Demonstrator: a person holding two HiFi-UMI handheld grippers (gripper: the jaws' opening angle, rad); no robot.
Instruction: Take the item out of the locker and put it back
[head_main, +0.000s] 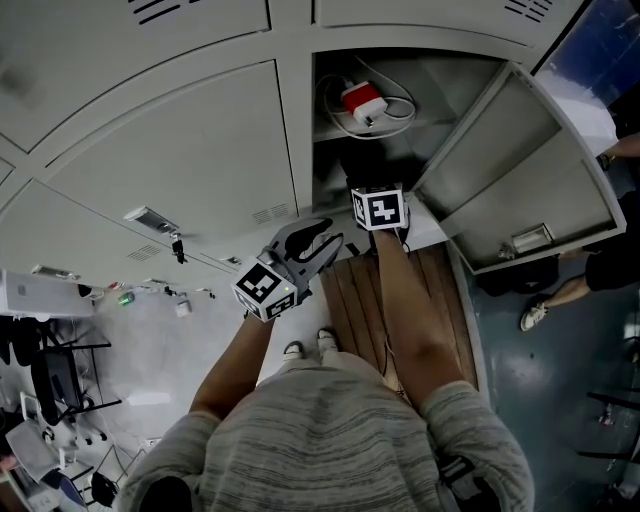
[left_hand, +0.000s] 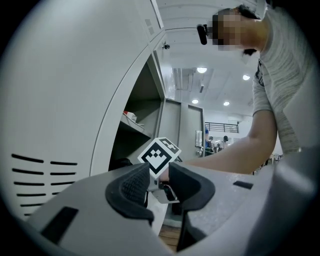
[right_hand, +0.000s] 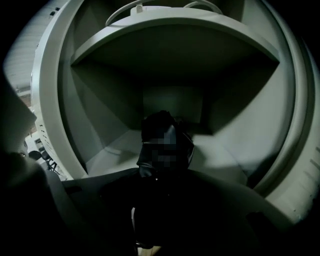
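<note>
Your right gripper's (right_hand: 162, 182) jaws are sunk in shadow in its own view. The black item (right_hand: 164, 125) stands right at their tips, rising from between them, but I cannot tell whether the pads press on it or only flank it. The item rests on the floor of the lower compartment, toward the back, under the upper shelf (right_hand: 175, 30).

In the head view, that gripper's marker cube (head_main: 378, 208) sits at the mouth of the open locker (head_main: 305, 120), and its front end is already inside the dark compartment. Your right forearm (head_main: 405, 300) runs straight out from your body to it, bare and almost fully extended.

Your left gripper's (left_hand: 160, 186) jaws stand a little apart with nothing between them. Through the gap you see only the right gripper's cube and your right forearm reaching in from the right. You hold this gripper outside the locker, just left of the opening and in front of the neighbouring closed door (head_main: 180, 150). Your left elbow is bent and the forearm is angled up toward the locker.

On the upper shelf lies a red-and-white object (head_main: 365, 103) with a white cable looped around it. The locker door (head_main: 520, 170) is swung wide to the right. Your feet are on wooden slats (head_main: 360, 290) at the foot of the locker.
</note>
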